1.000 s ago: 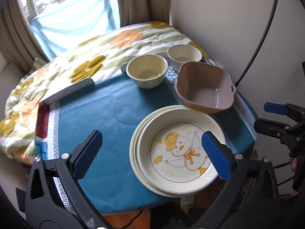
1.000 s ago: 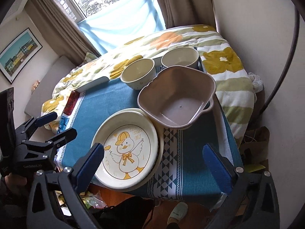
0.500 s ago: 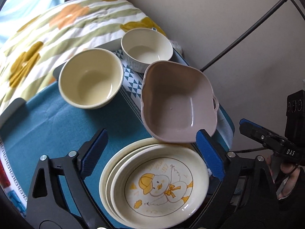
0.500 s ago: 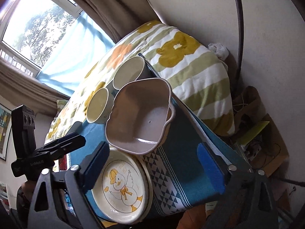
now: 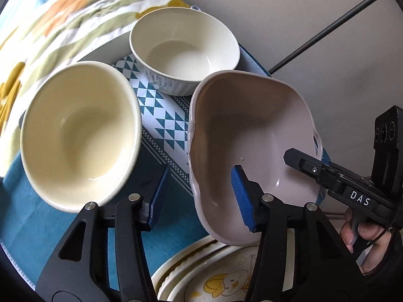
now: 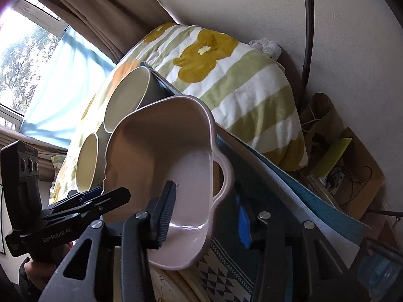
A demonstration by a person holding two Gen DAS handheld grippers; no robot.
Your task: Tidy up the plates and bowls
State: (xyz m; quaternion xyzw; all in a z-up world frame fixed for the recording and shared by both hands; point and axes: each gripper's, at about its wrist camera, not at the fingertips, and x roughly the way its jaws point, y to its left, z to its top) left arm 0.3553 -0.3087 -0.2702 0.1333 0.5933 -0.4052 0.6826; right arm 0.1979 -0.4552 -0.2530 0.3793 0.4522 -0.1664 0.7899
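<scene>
A pink square dish with handles (image 5: 254, 136) sits on the teal cloth, also in the right wrist view (image 6: 161, 161). My left gripper (image 5: 199, 196) straddles its left wall, one finger (image 5: 241, 196) inside the dish, the other outside; the jaws are still apart. My right gripper (image 6: 205, 216) straddles the dish's right handle side, one finger (image 6: 166, 211) inside, the blue pad (image 6: 243, 224) outside, also apart. A cream bowl (image 5: 80, 138) and a white bowl (image 5: 183, 52) stand beyond. Stacked duck plates (image 5: 221, 276) lie under the dish's near edge.
The teal cloth (image 5: 30, 216) covers a small round table beside a bed with a flowered quilt (image 6: 241, 75). A wall and a dark pole (image 5: 327, 27) stand to the right. Clutter and cardboard (image 6: 347, 156) lie on the floor by the wall.
Both grippers have moved in to the pink dish and narrowed, each now straddling one side of it. The dish has stayed where it was.
</scene>
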